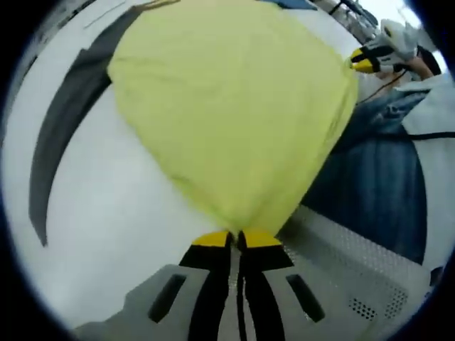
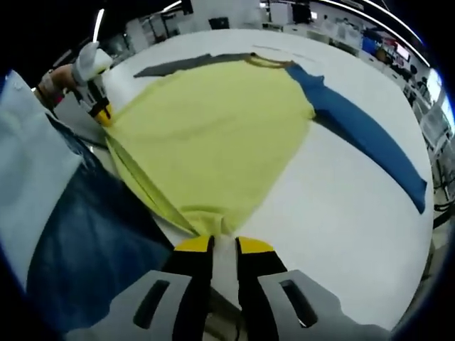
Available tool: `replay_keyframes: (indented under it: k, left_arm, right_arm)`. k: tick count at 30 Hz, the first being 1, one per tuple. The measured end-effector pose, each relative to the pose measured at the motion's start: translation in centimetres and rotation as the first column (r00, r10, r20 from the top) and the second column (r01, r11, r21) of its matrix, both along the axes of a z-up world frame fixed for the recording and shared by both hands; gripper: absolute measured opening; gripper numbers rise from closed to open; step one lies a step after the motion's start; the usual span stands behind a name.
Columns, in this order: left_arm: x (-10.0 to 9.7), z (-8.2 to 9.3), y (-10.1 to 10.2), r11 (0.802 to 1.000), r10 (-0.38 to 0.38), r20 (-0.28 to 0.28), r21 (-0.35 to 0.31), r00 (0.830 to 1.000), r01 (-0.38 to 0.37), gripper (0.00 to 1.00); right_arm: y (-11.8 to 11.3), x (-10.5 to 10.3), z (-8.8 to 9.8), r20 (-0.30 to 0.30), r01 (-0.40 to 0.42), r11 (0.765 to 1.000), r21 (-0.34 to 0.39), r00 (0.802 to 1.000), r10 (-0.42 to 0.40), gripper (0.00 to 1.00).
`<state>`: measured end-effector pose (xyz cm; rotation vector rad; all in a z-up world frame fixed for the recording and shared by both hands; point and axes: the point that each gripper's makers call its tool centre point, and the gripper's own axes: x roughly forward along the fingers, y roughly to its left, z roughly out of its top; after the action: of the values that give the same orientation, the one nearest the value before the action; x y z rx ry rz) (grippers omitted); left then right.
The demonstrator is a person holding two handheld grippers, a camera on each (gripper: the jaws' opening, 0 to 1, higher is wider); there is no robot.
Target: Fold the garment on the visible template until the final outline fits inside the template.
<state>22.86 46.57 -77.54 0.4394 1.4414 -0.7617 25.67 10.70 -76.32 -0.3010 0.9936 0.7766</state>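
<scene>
A fold in mid-lift: the yellow garment (image 1: 234,106) hangs stretched between two hand-held grippers over a white tabletop (image 1: 106,213), one edge gathered up at each end. In the left gripper view, the left gripper (image 1: 236,240) has its yellow-tipped fingers (image 1: 210,240) pinched nearly together on a bunched corner of the cloth, which fans out and away from them toward the far side of the tabletop; the right gripper (image 1: 370,62) shows at the garment's other near corner, a person's hand behind it. A dark grey strip (image 1: 60,142), judged to be part of the template's outline, curves along the tabletop to the left of the garment. A person's blue denim (image 1: 377,177) sits just beside the tabletop's near edge. In the right gripper view, the right gripper (image 2: 224,245) likewise has its fingers (image 2: 193,245) drawn narrow on a gathered point of the yellow cloth, with the left gripper (image 2: 103,114) holding the corner to the left. A blue sleeve (image 2: 362,131) trails from the garment's far right shoulder flat across the tabletop, and the grey strip (image 2: 185,65) lies just beyond the garment's far edge. The step in hand appears to be carrying the near hem over toward the collar; the next move calls for both grippers to travel together and lay the edge down square, with the sleeve yet to be tucked in. Beyond the tabletop, benches, equipment and ceiling lights (image 2: 99,25) fill a workshop room.
</scene>
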Motion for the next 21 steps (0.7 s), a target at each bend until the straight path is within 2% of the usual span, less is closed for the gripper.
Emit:
replay_keyframes:
  k: [4, 7, 9, 12, 14, 18, 21]
  left_arm:
    - [-0.1, 0.3, 0.4, 1.000, -0.015, 0.002, 0.023, 1.000, 0.015, 0.06]
    - [0.3, 1.1, 0.9, 0.999, -0.023, 0.024, 0.038, 0.999, 0.022, 0.10]
    - [1.0, 2.1, 1.2, 0.999, -0.026, 0.064, 0.046, 0.998, 0.023, 0.14]
    - [2.2, 3.7, 2.1, 0.996, -0.039, 0.135, 0.089, 0.990, 0.027, 0.25]
    - [2.9, 4.8, 2.3, 0.995, -0.041, 0.170, 0.097, 0.985, 0.024, 0.30]
    - [4.6, 6.5, 1.5, 0.999, -0.024, 0.264, 0.044, 0.964, 0.013, 0.31]
    - [4.9, 7.1, 1.0, 1.000, -0.002, 0.275, 0.013, 0.962, -0.002, 0.31]
  right_arm:
    - [-0.3, 0.2, 0.5, 0.012, -0.002, 1.000, -0.015, 1.000, 0.002, 0.17]
    - [-0.4, 0.6, 1.1, 0.027, 0.002, 1.000, -0.017, 1.000, -0.001, 0.21]
    - [-0.6, 1.2, 1.7, 0.048, 0.011, 1.000, -0.015, 0.999, -0.010, 0.23]
    - [-1.0, 2.5, 2.8, 0.097, 0.022, 0.999, -0.024, 0.995, -0.020, 0.27]
    - [-1.3, 3.6, 3.7, 0.146, 0.039, 0.999, -0.028, 0.989, -0.035, 0.30]
    - [-1.4, 5.6, 5.2, 0.202, 0.094, 0.995, 0.016, 0.975, -0.096, 0.30]
    - [-1.2, 6.3, 5.8, 0.228, 0.099, 0.995, 0.015, 0.968, -0.099, 0.31]
